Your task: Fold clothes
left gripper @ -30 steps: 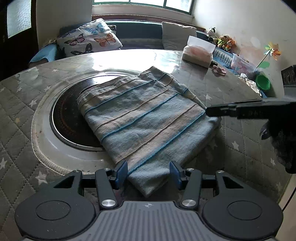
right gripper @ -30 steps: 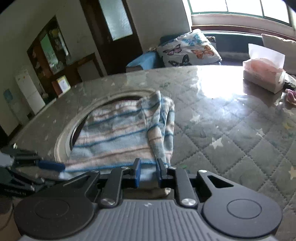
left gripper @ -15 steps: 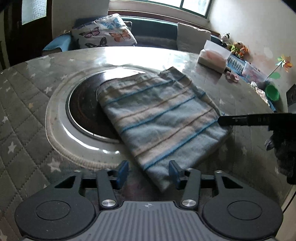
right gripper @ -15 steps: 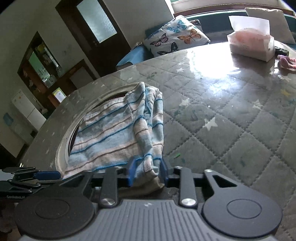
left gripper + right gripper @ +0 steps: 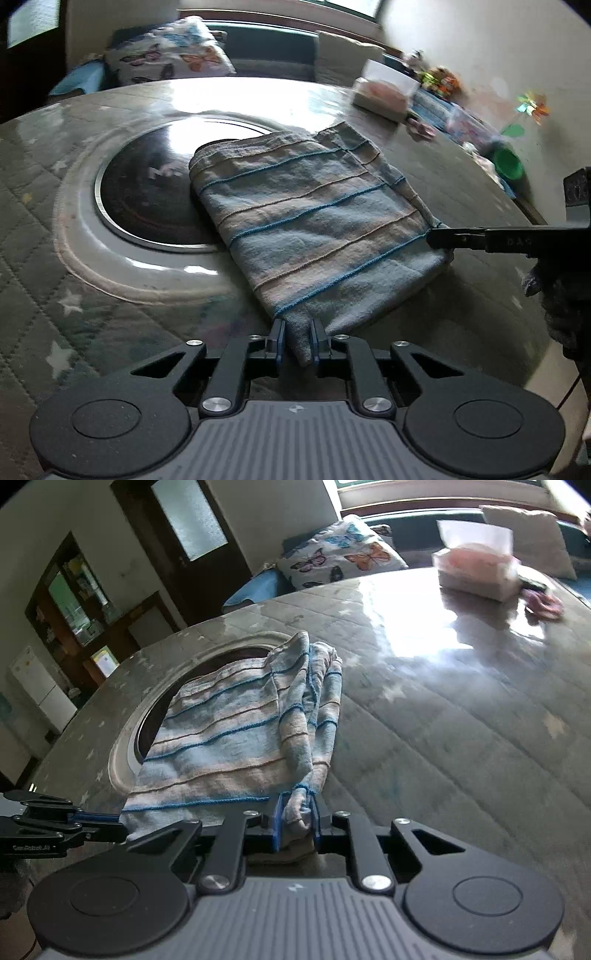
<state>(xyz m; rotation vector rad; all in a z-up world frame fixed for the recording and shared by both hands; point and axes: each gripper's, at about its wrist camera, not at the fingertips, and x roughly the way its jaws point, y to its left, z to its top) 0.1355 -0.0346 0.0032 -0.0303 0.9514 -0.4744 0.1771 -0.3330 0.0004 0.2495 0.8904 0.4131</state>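
Note:
A folded blue and beige striped cloth [image 5: 314,225] lies on the round quilted table [image 5: 55,206], partly over the dark inset disc [image 5: 147,199]. My left gripper [image 5: 298,339] is shut on the cloth's near corner. From the right, my right gripper [image 5: 434,238] pinches the cloth's right corner. In the right wrist view the striped cloth [image 5: 236,731] is bunched along its right fold, and my right gripper [image 5: 295,821] is shut on that corner. My left gripper [image 5: 122,821] holds the left corner at the lower left.
A tissue box [image 5: 384,96] and a small pink item [image 5: 543,603] sit on the far side of the table. A butterfly cushion [image 5: 170,59] lies on the bench behind. A green bowl [image 5: 509,162] and toys stand by the right wall.
My left gripper closed on the cloth's near corner; it stood open before. The right gripper stays shut on its corner, and the cloth has slid right, uncovering more of the dark disc.

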